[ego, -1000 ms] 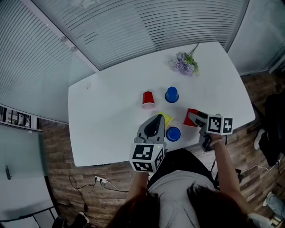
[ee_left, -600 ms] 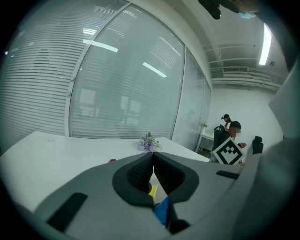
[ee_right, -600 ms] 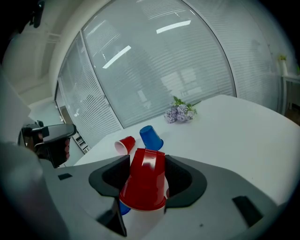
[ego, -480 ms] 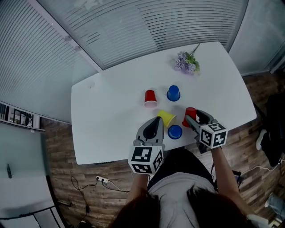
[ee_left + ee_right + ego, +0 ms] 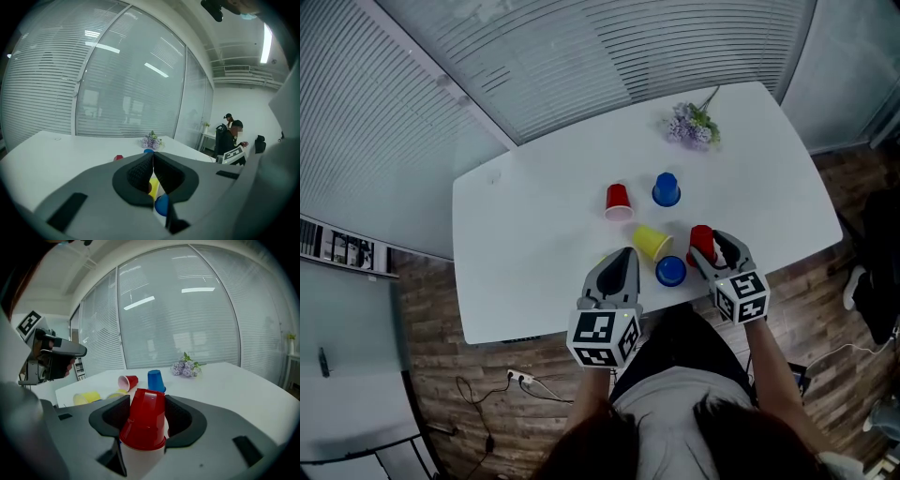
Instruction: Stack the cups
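Red cup [image 5: 701, 240], upside down near the worktop's [image 5: 534, 234] front edge, is clamped in the right hand-held gripper [image 5: 146, 414]. The left hand-held gripper [image 5: 153, 168] is closed and empty. The next move is probably to lower the red cup squarely over the nearest blue cup [image 5: 671, 271].

The left gripper [image 5: 625, 253] and the right gripper [image 5: 711, 244] have smooth grey moulded shells that narrow toward the tips. Black ribbed pads [image 5: 138, 172] sit in rounded black recesses. At the back of each is a white cube, and the left cube [image 5: 602, 337] and right cube [image 5: 741, 297] bear black square markers. The person wears a light grey top [image 5: 675, 403], with a black garment [image 5: 680, 330] lower down, and has dark hair [image 5: 750, 439].
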